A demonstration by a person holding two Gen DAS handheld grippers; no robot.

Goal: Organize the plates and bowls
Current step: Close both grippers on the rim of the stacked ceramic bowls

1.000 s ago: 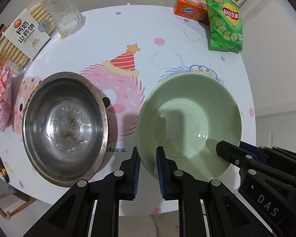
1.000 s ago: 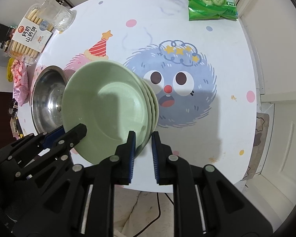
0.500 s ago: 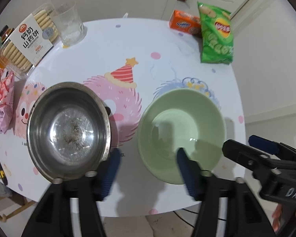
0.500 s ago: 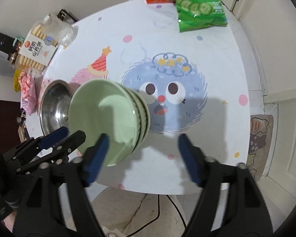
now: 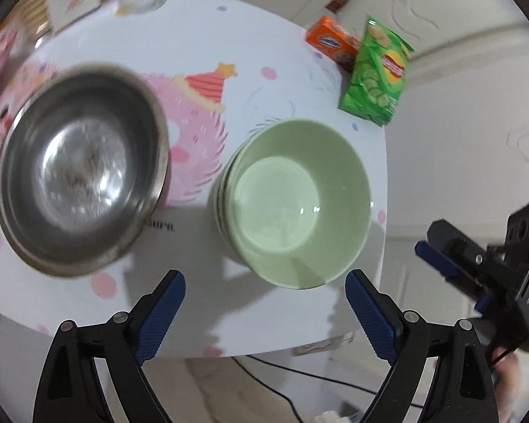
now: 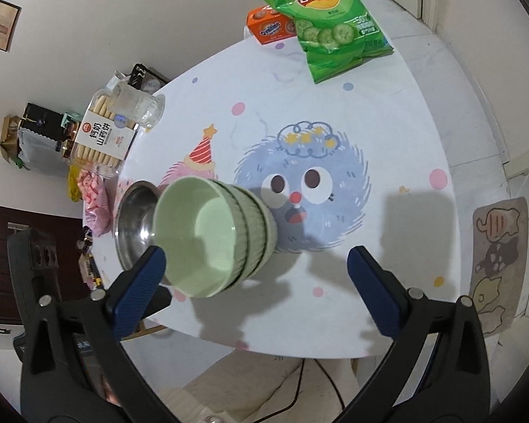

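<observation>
Two claws angled steeply down, left claw point(image 5: 264, 312) and right claw point(image 6: 255, 289) opening wide, empty, above green bowl stack point(image 6: 211, 238)

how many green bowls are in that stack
3, as far as the rims show. The green bowls sit nested in one stack on the table, just right of the steel bowl. A fourth could be hidden inside the nest.

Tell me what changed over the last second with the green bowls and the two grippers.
Both grippers let go of the green bowl stack: the left gripper and right gripper jaws are opening and have drawn back from its rim. The stack stayed beside the steel bowl.
</observation>
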